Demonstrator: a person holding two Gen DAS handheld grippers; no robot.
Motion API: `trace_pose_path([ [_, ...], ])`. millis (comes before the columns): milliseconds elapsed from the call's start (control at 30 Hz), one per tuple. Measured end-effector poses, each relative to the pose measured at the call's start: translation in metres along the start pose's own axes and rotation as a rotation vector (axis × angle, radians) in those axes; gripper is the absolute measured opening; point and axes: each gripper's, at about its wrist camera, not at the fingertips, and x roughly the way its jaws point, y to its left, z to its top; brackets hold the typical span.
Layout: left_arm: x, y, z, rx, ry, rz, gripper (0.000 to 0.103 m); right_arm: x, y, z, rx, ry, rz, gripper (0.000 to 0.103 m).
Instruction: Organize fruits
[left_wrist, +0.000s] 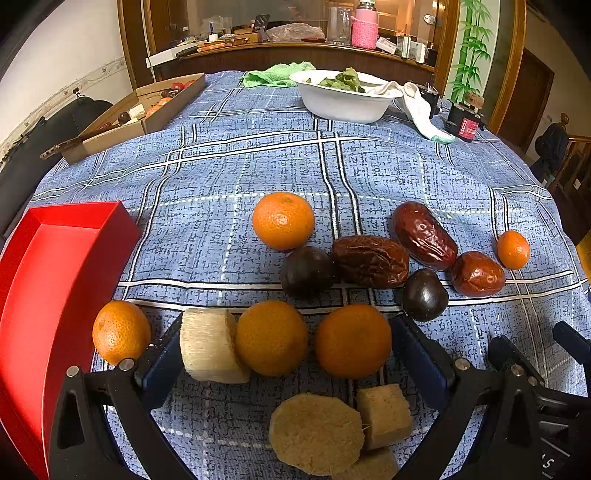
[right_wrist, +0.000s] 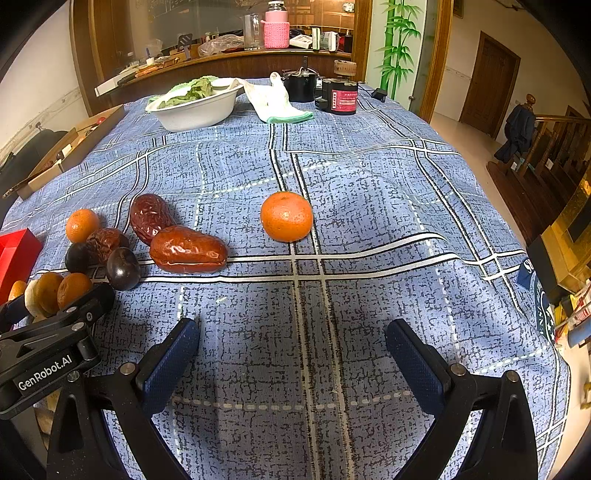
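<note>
My left gripper (left_wrist: 284, 347) is open, its jaws wide around a pale sugarcane piece (left_wrist: 208, 345) and two tangerines (left_wrist: 271, 338) (left_wrist: 352, 341) on the blue cloth. Another tangerine (left_wrist: 120, 330) lies left of it beside a red tray (left_wrist: 55, 280). Beyond are a tangerine (left_wrist: 283, 220), two dark plums (left_wrist: 307, 270), three red dates (left_wrist: 369, 261) and a small tangerine (left_wrist: 513, 249). Tan sugarcane slices (left_wrist: 316, 432) lie near the camera. My right gripper (right_wrist: 291, 350) is open and empty over bare cloth; a tangerine (right_wrist: 286, 216) lies ahead, a date (right_wrist: 188, 250) to its left.
A white bowl (left_wrist: 343, 103) of greens, a white cloth (left_wrist: 421, 107) and a green cloth (left_wrist: 277, 74) sit at the table's far end. A cardboard box (left_wrist: 122, 122) stands far left. Black and red canisters (right_wrist: 341, 96) stand far right. The table edge drops off at right.
</note>
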Motion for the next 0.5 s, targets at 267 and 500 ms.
trace_pose_path([
  [267,0.0011,0.0010,0.0017,0.009,0.014,-0.007,0.103,0.0009,-0.0001,0.0020,0.008,0.019,0.001,0.102],
  [500,0.0040,0.0004,0.0059,0.018,0.049,-0.011,0.103,0.0045,-0.0008,0.0051,0.008,0.036,-0.001,0.102],
])
